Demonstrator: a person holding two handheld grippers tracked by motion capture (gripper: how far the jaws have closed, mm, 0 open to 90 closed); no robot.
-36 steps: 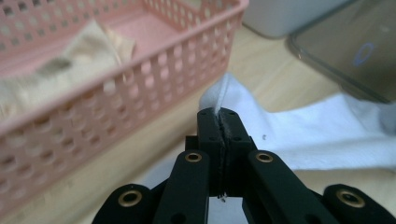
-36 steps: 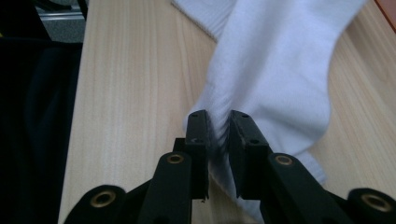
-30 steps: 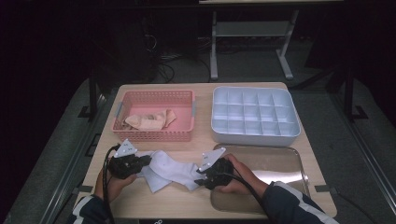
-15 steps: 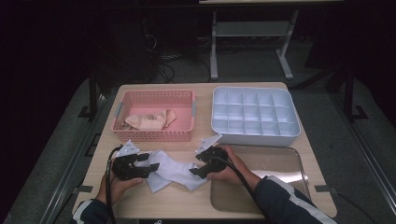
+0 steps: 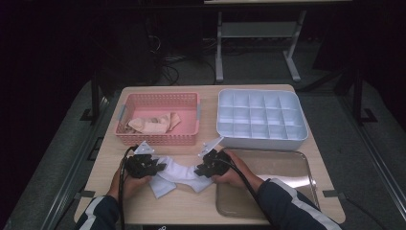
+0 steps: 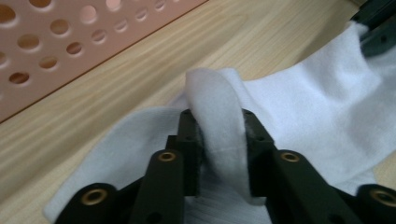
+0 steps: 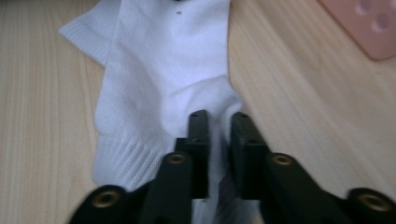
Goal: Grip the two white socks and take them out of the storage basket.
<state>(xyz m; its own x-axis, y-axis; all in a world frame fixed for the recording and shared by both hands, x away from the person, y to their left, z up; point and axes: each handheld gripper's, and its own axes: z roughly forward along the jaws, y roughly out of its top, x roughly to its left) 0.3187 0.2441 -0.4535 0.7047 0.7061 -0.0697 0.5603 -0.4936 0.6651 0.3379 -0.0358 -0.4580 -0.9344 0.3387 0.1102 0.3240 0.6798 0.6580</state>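
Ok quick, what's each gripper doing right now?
Left gripper: jaws just closed on a fold of the white fabric sock.
Right gripper: just closed on the same sock.

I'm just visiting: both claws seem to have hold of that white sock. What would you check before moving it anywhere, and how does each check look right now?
1. Left gripper pinching the sock: ok, a fold of cloth is clamped between its jaws, which have just been closing.
2. Right gripper pinching the sock: ok, cloth sits in its nearly shut jaws, also just closing.
3. Sock clear of the pink basket: ok, it lies on the table in front of it.
4. One layer or two gripped: cannot tell.
5. Divided tray empty: ok.
6. Metal tray free: ok, though the right forearm crosses it.
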